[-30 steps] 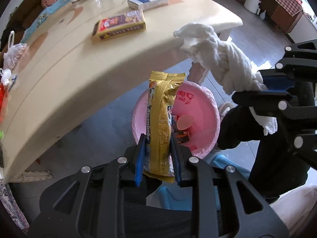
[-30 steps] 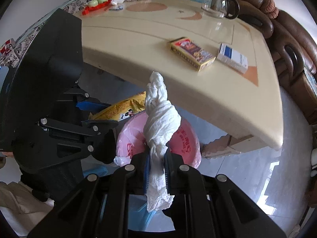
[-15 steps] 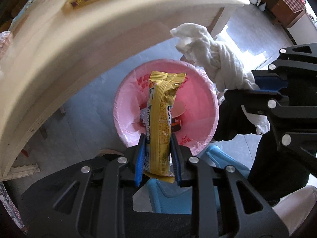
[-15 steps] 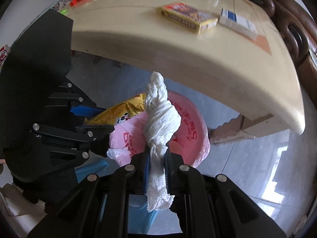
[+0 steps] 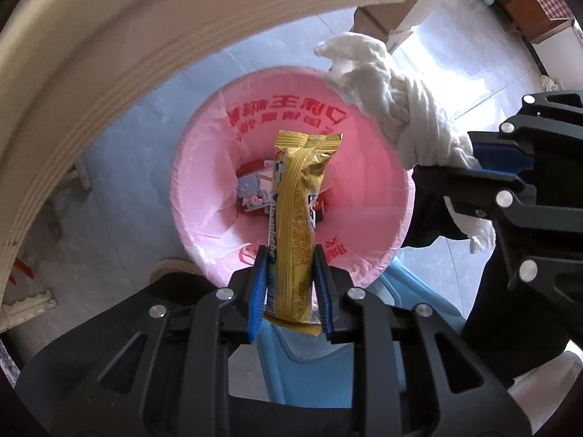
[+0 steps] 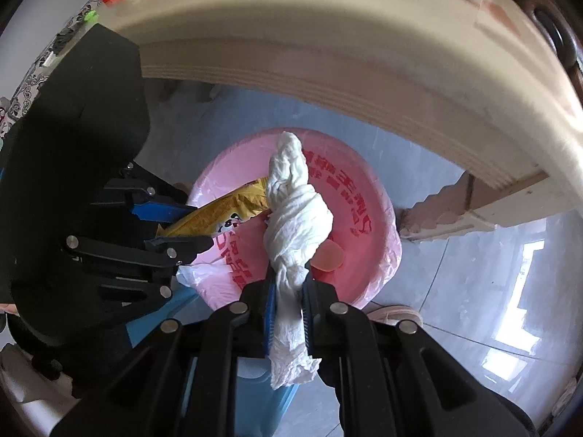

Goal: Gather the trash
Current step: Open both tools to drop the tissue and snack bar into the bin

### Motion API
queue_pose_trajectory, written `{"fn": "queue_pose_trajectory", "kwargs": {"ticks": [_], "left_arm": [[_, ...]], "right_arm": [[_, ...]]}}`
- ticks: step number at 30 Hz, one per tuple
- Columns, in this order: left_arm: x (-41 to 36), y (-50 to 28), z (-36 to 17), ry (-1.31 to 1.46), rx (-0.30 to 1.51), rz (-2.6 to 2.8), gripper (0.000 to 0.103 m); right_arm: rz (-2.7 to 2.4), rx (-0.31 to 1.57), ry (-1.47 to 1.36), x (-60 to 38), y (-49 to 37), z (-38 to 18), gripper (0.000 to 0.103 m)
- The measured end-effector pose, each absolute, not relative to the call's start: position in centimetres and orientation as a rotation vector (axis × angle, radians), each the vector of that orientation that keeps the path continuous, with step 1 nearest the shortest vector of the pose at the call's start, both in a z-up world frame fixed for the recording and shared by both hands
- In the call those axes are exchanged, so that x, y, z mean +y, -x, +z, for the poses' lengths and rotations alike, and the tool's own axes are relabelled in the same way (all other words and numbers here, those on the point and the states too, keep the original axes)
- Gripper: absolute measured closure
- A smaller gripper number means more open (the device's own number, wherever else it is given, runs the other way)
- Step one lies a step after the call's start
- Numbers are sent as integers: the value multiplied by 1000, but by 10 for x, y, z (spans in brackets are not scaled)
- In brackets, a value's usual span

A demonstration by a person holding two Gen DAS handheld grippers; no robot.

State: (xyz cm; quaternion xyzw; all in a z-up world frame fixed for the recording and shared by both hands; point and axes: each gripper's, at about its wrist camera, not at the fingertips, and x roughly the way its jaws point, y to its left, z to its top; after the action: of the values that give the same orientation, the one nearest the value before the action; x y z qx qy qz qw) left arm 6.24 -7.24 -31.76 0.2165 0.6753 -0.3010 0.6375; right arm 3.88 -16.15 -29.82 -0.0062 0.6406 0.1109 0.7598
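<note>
Left gripper (image 5: 289,287): held over the near rim of the bin and pointing down into it, its blue pads clamped on the lower part of a yellow snack wrapper (image 5: 297,218).
Wrapper: stands upright between the pads, its crimped top end over the middle of the bin; blue lettering runs along one edge, too curved to read in full.
Right gripper (image 6: 288,302): also aimed down at the bin from its near rim, fingers closed tight on a twisted white tissue wad (image 6: 295,225).
Tissue: knotted in the middle, its far end over the bin's opening, its loose tail hanging behind the fingers.
Trash bin (image 5: 204,189): directly below both tools, lined with a pink bag printed in red Chinese characters; small packets and scraps lie at the bottom.
Surroundings: a cream table (image 6: 364,47) edge arches beyond the bin; grey tiled floor (image 6: 473,291) around it.
</note>
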Motion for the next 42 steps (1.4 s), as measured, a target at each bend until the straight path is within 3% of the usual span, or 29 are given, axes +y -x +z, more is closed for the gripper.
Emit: {"fn": "queue_pose_trajectory", "kwargs": {"ticks": [26, 28, 29, 31, 33, 42], "left_arm": [[-75, -94, -432, -344, 1921, -623, 78], [-75, -95, -435, -367, 1921, -600, 74], [-75, -96, -438, -366, 1939, -593, 59], [-74, -98, -441, -361, 1949, -577, 52], [-72, -100, -441, -370, 1940, -553, 47], [-74, -101, -433, -382, 1905, -551, 45]], "right_arm": [[277, 1574, -23, -165, -65, -386, 90], [277, 1582, -24, -166, -66, -388, 86], [278, 1586, -26, -166, -67, -389, 79], [263, 1587, -19, -168, -68, -388, 67], [246, 1585, -27, -171, -68, -389, 48], [235, 1564, -30, -176, -65, -379, 47]]}}
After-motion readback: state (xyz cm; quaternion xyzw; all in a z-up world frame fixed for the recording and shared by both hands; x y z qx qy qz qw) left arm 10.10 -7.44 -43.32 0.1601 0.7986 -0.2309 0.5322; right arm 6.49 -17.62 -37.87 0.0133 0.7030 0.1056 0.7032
